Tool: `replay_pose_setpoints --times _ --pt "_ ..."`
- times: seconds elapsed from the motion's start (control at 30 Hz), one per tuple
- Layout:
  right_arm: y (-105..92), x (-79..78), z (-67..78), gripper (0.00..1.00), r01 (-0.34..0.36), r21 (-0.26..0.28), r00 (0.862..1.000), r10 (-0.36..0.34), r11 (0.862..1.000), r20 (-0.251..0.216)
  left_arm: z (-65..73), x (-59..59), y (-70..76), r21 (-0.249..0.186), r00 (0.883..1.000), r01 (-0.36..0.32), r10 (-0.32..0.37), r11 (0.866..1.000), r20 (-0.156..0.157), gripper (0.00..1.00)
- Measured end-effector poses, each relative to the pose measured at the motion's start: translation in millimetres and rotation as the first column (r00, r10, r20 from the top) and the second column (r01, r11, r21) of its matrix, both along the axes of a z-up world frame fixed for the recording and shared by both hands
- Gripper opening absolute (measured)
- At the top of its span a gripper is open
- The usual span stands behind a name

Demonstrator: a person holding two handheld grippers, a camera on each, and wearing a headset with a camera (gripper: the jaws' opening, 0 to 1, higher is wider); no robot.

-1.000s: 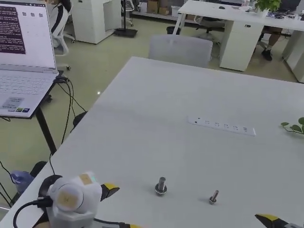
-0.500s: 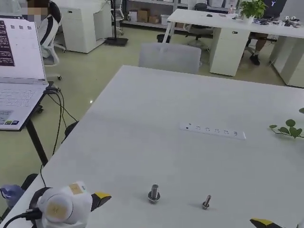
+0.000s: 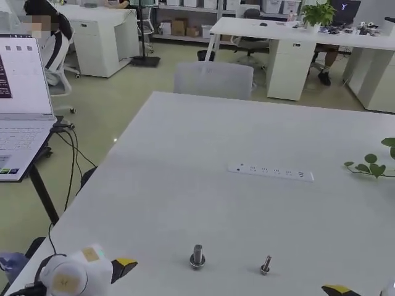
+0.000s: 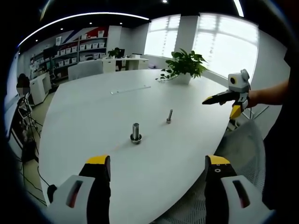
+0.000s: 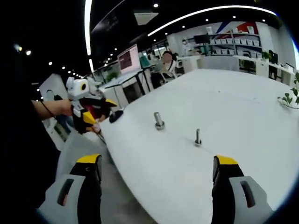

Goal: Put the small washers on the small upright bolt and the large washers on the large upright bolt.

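Near the bench's (image 3: 247,203) front edge, the large bolt (image 3: 197,256) and the small bolt (image 3: 265,266) stand upright, side by side but apart. The gripper views show the fingers of the left gripper (image 4: 158,161) and right gripper (image 5: 157,160) spread wide and empty, each facing the other beyond the bench's edge. The head view adds a power strip (image 3: 270,172) farther back.

Bright, even light; head view sharp, faint shadows on table (image 3: 185,185). Gripper views: fisheye bend twd edges, windows (image 4: 219,42) blown out, ceiling strip (image 5: 87,32) glaring.
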State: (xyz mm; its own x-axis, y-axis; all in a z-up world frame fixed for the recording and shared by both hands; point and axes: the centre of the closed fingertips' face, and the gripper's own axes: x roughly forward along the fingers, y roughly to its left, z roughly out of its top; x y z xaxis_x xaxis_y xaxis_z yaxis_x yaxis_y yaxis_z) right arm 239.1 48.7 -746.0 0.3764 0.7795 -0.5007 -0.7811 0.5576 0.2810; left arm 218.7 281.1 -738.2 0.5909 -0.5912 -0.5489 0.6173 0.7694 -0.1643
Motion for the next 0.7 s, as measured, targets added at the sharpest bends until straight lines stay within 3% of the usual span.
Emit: replay_pose_setpoints --times 0.47,0.7 --pt "-7.0 -7.7 -9.3 1.00 -0.004 -0.041 1.000 0.004 0.999 -0.014 -0.8 -1.8 -6.7 -0.031 1.000 -0.009 0.009 0.999 -0.011 0.91" --pt "-10.2 -7.0 -8.8 1.00 -0.002 -0.054 1.000 0.001 0.999 -0.015 -0.6 -4.5 -8.9 -0.018 1.000 0.008 -0.008 1.000 -0.018 0.95"
